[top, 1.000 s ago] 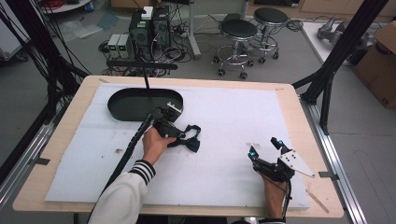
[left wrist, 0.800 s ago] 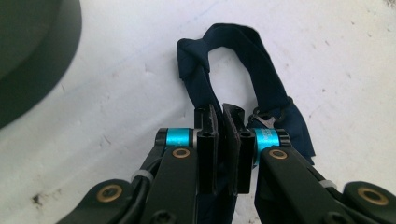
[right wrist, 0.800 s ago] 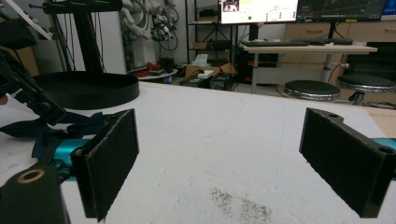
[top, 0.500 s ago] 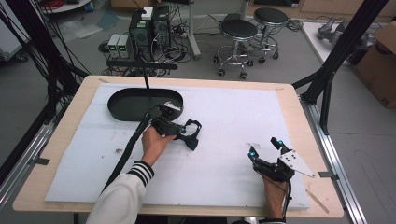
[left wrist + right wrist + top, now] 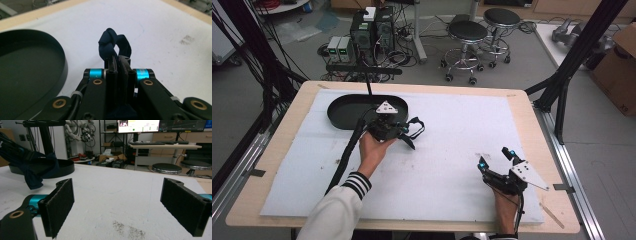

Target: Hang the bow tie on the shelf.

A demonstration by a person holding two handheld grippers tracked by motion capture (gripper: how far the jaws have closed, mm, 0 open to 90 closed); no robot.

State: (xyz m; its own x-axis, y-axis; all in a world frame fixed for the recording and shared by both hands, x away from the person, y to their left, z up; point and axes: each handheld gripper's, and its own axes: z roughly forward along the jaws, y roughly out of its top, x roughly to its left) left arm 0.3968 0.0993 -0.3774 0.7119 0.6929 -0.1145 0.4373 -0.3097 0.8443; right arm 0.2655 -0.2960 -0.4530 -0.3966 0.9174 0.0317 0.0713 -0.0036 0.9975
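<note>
the left gripper (image 5: 404, 131) stood just beside the near right rim of the black oval tray (image 5: 343, 116), its jaws clamped together on a dark blue strip of knotted fabric (image 5: 113, 45). in the left gripper view the fabric rose from between the jaws as a twisted loop with a knot at its top, held clear of the white mat (image 5: 162, 30). in the high view a loop and a loose tail of the fabric (image 5: 413, 131) hung to the right of the gripper, low over the mat; whether the tail touched the mat could not be told. the tray looked empty as far as its interior showed.

the right gripper (image 5: 496, 161) rested near the front right of the desk (image 5: 277, 125), well apart from the fabric, its jaws wide apart and holding nothing.

judged step: carrying the fabric toward the tray, not yet over it.

risks noted:
- the grip sat on a small fold of the fabric. a quick swing could pull the fold out of the jaws, dropping the piece onto the mat short of the tray.
- the hanging tail could catch on the tray rim if the gripper crossed too low, leaving the fabric draped over the wall instead of inside.
- opening the jaws before the whole piece was over the tray would have the same result.
</note>
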